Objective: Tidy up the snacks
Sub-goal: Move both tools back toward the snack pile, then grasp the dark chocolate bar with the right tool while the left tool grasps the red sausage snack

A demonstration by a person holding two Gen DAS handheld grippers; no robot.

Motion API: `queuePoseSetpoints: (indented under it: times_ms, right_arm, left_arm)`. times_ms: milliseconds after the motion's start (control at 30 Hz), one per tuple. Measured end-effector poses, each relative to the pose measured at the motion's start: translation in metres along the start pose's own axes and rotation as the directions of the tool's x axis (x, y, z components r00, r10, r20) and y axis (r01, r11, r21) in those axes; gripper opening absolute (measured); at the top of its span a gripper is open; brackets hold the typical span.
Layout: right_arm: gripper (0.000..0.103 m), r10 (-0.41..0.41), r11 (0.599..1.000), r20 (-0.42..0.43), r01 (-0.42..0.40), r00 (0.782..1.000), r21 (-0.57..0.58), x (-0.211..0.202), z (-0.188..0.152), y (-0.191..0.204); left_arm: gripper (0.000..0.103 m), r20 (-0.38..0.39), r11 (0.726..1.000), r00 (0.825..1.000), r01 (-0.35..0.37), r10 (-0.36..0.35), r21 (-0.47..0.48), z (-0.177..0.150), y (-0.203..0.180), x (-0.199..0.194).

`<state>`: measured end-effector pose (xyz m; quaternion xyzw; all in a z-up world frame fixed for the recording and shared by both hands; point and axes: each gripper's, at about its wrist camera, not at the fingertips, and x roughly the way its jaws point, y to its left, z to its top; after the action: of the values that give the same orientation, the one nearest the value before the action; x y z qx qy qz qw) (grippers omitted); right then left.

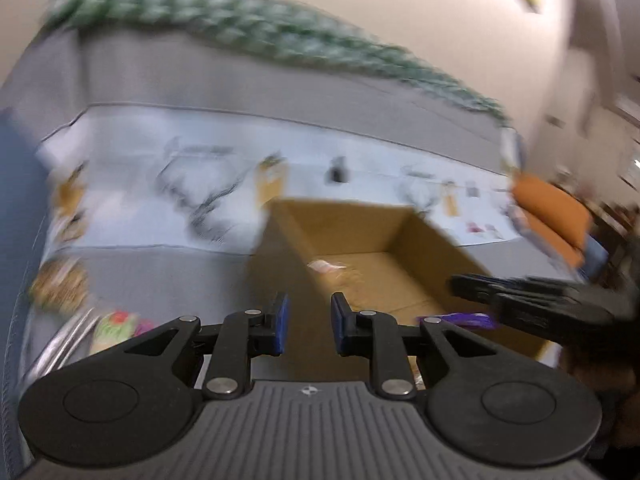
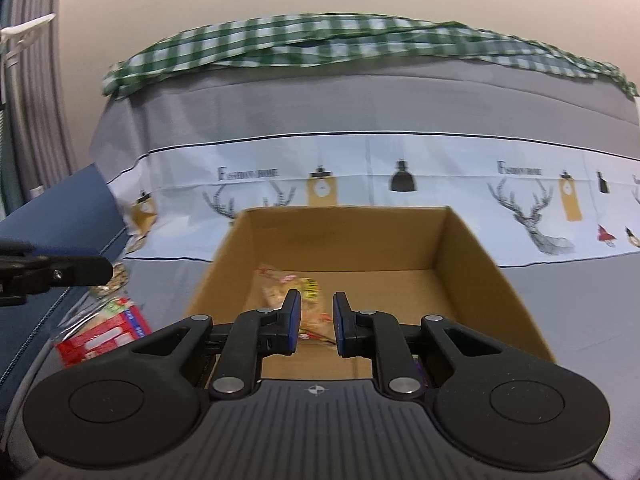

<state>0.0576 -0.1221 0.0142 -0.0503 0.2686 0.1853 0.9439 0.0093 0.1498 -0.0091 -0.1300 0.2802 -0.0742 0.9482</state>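
An open cardboard box (image 2: 472, 248) stands on a grey cloth-covered surface, also in the blurred left wrist view (image 1: 424, 240). A clear snack packet (image 2: 292, 284) lies on its floor, also faint in the left wrist view (image 1: 328, 267). A purple packet (image 1: 468, 319) lies at the box's near edge. My right gripper (image 2: 316, 324) is open and empty above the box's near side. My left gripper (image 1: 308, 324) is open and empty, left of the box. Snack packets lie left of the box: a red one (image 2: 108, 332), a green and pink one (image 1: 116, 326), a brown one (image 1: 60, 284).
A sofa back with a deer-print cover (image 2: 532, 212) and a green checked cloth (image 2: 320, 40) rises behind the box. A blue cushion (image 2: 60, 216) is at the left. An orange cushion (image 1: 556, 216) lies at the right. The right gripper (image 1: 540, 308) shows in the left wrist view.
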Motion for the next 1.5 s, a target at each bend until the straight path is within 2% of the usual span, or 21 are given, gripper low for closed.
queuePoseSetpoints:
  times_ms: [133,267,333,433,533,600,700,733,800,900,933,1000,1100,1200,1233,1267,1333,1367,1500]
  right_arm:
    - [0.018,0.047,0.999,-0.005,-0.047,0.999,-0.012,0.004,0.002,0.020]
    - [0.018,0.129,0.991,-0.005,-0.129,0.992,-0.034,0.009,0.004,0.047]
    - [0.018,0.181,0.982,-0.015,-0.182,0.983,-0.053,0.013,0.003,0.064]
    - [0.018,0.272,0.957,-0.064,-0.277,0.960,-0.087,0.020,-0.001,0.092]
    - [0.018,0.322,0.932,-0.131,-0.338,0.938,-0.130,0.030,-0.009,0.123]
    - [0.018,0.334,0.919,-0.178,-0.361,0.926,-0.155,0.039,-0.015,0.142]
    - [0.020,0.302,0.912,-0.253,-0.356,0.919,-0.202,0.055,-0.026,0.166]
    - [0.029,0.268,0.912,-0.286,-0.338,0.920,-0.234,0.062,-0.030,0.173]
    - [0.036,0.189,0.909,-0.325,-0.290,0.927,-0.300,0.073,-0.041,0.184]
    - [0.039,0.132,0.897,-0.388,-0.276,0.912,-0.344,0.088,-0.053,0.192]
    - [0.041,0.118,0.895,-0.404,-0.273,0.907,-0.352,0.092,-0.056,0.194]
    - [0.044,0.085,0.890,-0.435,-0.264,0.897,-0.371,0.097,-0.063,0.196]
    - [0.053,0.051,0.899,-0.482,-0.251,0.875,-0.360,0.104,-0.070,0.193]
    - [0.052,0.060,0.930,-0.544,-0.245,0.837,-0.274,0.111,-0.075,0.182]
    - [0.052,0.071,0.937,-0.552,-0.245,0.831,-0.250,0.112,-0.074,0.179]
    - [0.051,0.077,0.937,-0.554,-0.250,0.829,-0.243,0.112,-0.073,0.179]
    - [0.041,0.094,0.938,-0.555,-0.261,0.827,-0.229,0.110,-0.075,0.179]
    - [0.041,0.108,0.942,-0.555,-0.264,0.825,-0.208,0.110,-0.075,0.177]
    - [0.041,0.114,0.946,-0.546,-0.259,0.830,-0.196,0.107,-0.074,0.176]
  left_arm:
    - [0.024,0.023,0.994,1.000,-0.008,0.010,-0.109,0.005,0.031,-0.014]
    - [0.024,-0.045,0.978,0.997,-0.066,0.058,-0.198,0.006,0.058,-0.010]
    - [0.024,-0.102,0.958,0.990,-0.117,0.093,-0.260,0.003,0.074,-0.005]
    - [0.025,-0.179,0.914,0.976,-0.184,0.126,-0.362,-0.004,0.098,0.001]
    - [0.024,-0.224,0.891,0.965,-0.219,0.137,-0.398,-0.007,0.112,0.005]
    - [0.025,-0.247,0.894,0.960,-0.225,0.134,-0.388,-0.008,0.114,0.010]
    - [0.025,-0.284,0.905,0.949,-0.235,0.136,-0.355,-0.009,0.109,0.018]
    - [0.025,-0.295,0.908,0.946,-0.238,0.135,-0.345,-0.011,0.106,0.021]
    - [0.026,-0.321,0.912,0.937,-0.244,0.135,-0.331,-0.013,0.104,0.028]
    - [0.029,-0.366,0.915,0.922,-0.252,0.128,-0.315,-0.018,0.103,0.041]
    - [0.033,-0.383,0.917,0.916,-0.251,0.121,-0.310,-0.019,0.102,0.046]
    - [0.036,-0.426,0.925,0.897,-0.255,0.117,-0.283,-0.024,0.100,0.056]
    - [0.042,-0.486,0.939,0.864,-0.268,0.135,-0.216,-0.032,0.093,0.072]
    - [0.046,-0.516,0.947,0.841,-0.281,0.165,-0.154,-0.037,0.087,0.083]
    - [0.048,-0.521,0.948,0.836,-0.284,0.172,-0.143,-0.039,0.086,0.085]
    - [0.049,-0.528,0.948,0.830,-0.288,0.177,-0.134,-0.040,0.085,0.088]
    - [0.050,-0.542,0.948,0.819,-0.296,0.190,-0.114,-0.043,0.083,0.092]
    - [0.051,-0.546,0.949,0.815,-0.298,0.196,-0.103,-0.044,0.082,0.094]
    - [0.049,-0.541,0.951,0.817,-0.294,0.200,-0.093,-0.044,0.079,0.096]
